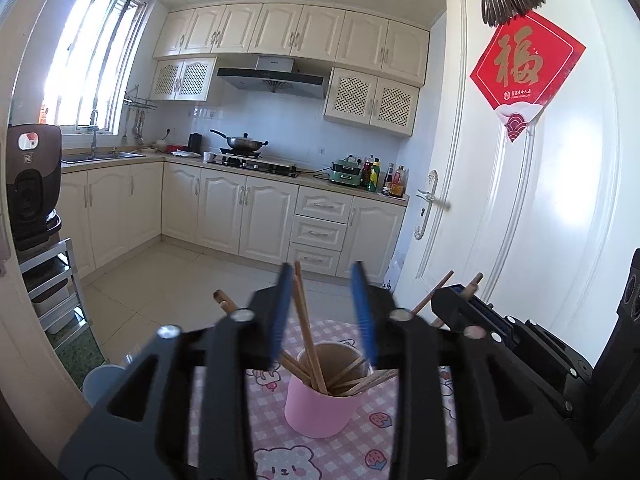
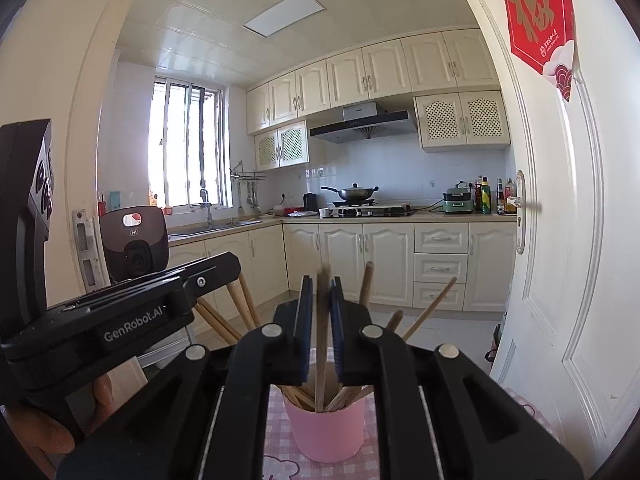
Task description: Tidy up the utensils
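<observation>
In the right wrist view, the right gripper (image 2: 321,316) pinches one upright chopstick (image 2: 321,344) at frame centre, its long axis vertical, lower end inside the pink cup (image 2: 326,432) directly below. The left gripper (image 1: 325,312) hangs spread above that cup's rim.

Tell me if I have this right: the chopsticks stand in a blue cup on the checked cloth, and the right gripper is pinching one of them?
Nearly. The cup is pink, not blue, as the right wrist view shows. The rest holds: the chopsticks stand in it on the checked cloth, and the right gripper pinches one.
</observation>
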Demonstrator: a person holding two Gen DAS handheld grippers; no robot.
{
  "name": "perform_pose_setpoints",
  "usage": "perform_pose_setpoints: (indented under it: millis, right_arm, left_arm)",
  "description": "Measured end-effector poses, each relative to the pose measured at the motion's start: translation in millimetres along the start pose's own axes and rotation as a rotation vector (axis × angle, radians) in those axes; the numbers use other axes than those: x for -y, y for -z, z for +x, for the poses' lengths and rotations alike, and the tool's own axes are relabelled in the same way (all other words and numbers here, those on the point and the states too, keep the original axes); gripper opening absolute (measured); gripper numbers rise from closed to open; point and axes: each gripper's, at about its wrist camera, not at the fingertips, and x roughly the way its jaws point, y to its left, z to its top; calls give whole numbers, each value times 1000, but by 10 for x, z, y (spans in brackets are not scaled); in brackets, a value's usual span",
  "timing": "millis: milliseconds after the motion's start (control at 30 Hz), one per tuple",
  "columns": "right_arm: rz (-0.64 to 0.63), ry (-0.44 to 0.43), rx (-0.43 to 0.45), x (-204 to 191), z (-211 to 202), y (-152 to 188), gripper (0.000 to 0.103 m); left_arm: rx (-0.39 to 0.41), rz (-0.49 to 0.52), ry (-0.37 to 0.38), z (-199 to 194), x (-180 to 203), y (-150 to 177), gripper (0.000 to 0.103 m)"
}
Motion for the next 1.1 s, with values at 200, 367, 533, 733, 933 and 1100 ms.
perform_pose_setpoints:
  millis: [200,367,533,733,933,1100]
  right_arm:
    - [10,10,-7,-6,-125,23,27]
    - [17,16,-11,-23,-239,32,31]
    - [26,17,-14,-66,-383,57,36]
    - [38,13,-14,-141,-600,68,46]
    - [22,22,0,-251,-821,63,56]
    - [9,30,3,-333,-1008,70,63]
  left_arm:
    - [13,52,-28,-207,55,14,55]
    - [7,57,-44,-357,59,42,62]
    - [16,76,-71,-561,72,75,67]
    - [34,119,-117,-832,90,126,74]
    - [57,128,-148,-1129,60,187,80]
    - [75,146,-172,-1376,48,243,85]
